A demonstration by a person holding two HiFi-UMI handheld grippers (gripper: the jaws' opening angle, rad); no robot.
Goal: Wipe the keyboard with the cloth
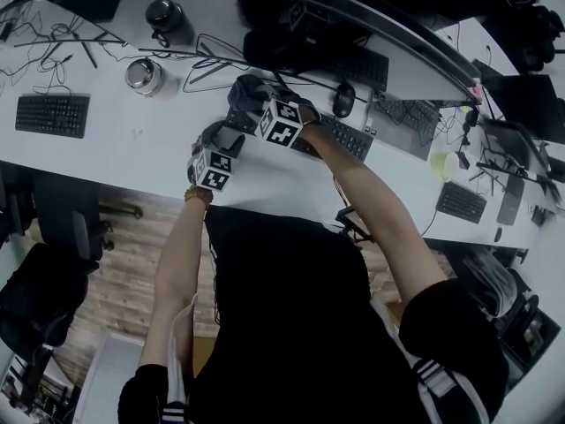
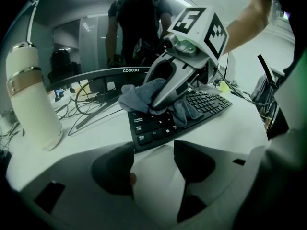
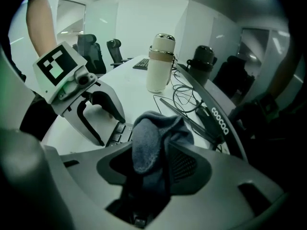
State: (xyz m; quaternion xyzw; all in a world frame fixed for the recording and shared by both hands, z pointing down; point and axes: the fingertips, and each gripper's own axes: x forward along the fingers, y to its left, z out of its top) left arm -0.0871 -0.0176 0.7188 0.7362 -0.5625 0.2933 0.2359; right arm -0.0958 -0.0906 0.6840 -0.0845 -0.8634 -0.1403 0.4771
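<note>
A black keyboard [image 2: 204,102] lies on the white desk [image 1: 150,140], in front of a monitor. A grey cloth [image 2: 139,94] is bunched on the keyboard's left end. My right gripper [image 2: 160,108] points down onto that end. The cloth [image 3: 148,143] stands between its jaws, resting against the right pad, with a dark gap on the left side, so the jaws look open. My left gripper [image 2: 153,169] sits just before the keyboard's near left corner. It is open, and only bare desk shows between its fingers [image 2: 114,169]. In the head view both grippers are close together, right gripper [image 1: 252,104] beyond left gripper [image 1: 214,135].
A white bottle [image 2: 31,97] stands left of the keyboard. The monitor's curved stand [image 3: 220,119] and loose cables [image 2: 88,99] run behind it. A mouse [image 1: 344,98] lies right of the grippers; a second keyboard [image 1: 53,113] and a jar [image 1: 144,75] are far left.
</note>
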